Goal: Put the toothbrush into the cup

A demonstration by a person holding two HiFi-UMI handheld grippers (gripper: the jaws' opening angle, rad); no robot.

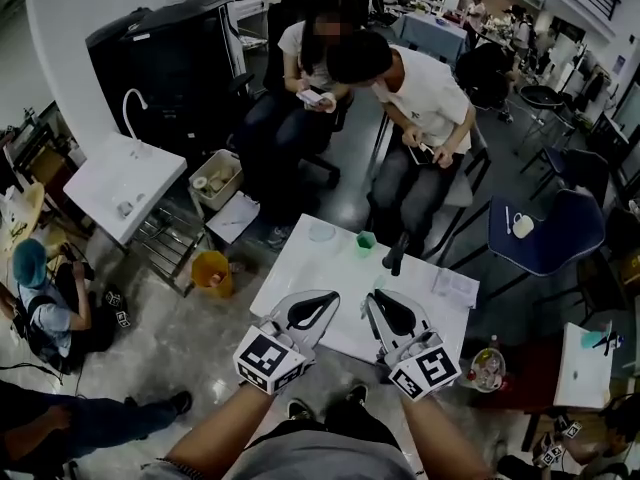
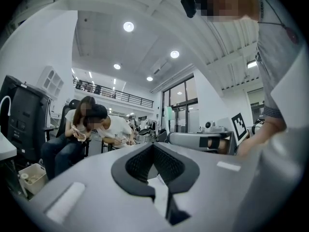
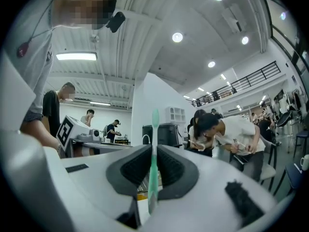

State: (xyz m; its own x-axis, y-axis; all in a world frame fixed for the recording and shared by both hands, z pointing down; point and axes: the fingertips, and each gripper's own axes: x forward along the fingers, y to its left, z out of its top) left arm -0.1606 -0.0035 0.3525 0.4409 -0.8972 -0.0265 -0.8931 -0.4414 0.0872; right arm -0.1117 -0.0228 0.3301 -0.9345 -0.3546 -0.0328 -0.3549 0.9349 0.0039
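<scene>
A small green cup (image 1: pixel 365 241) stands near the far edge of the white table (image 1: pixel 300 278). My right gripper (image 1: pixel 370 300) (image 3: pixel 154 148) is held level over the table's near edge, shut on a green toothbrush (image 3: pixel 154 164) that stands upright between its pads with the head above the jaws. My left gripper (image 1: pixel 333 296) (image 2: pixel 153 146) is beside it on the left, also over the near edge, its jaws together with nothing between them. The cup lies well beyond both grippers. In the head view the toothbrush is hidden by the right gripper.
A dark upright object (image 1: pixel 395 256) stands right of the cup, a clear round thing (image 1: pixel 322 231) to its left, and papers (image 1: pixel 455 286) lie at the table's right. Two seated people (image 1: pixel 400 98) are just beyond the table. A yellow bucket (image 1: pixel 211 271) is on the floor at left.
</scene>
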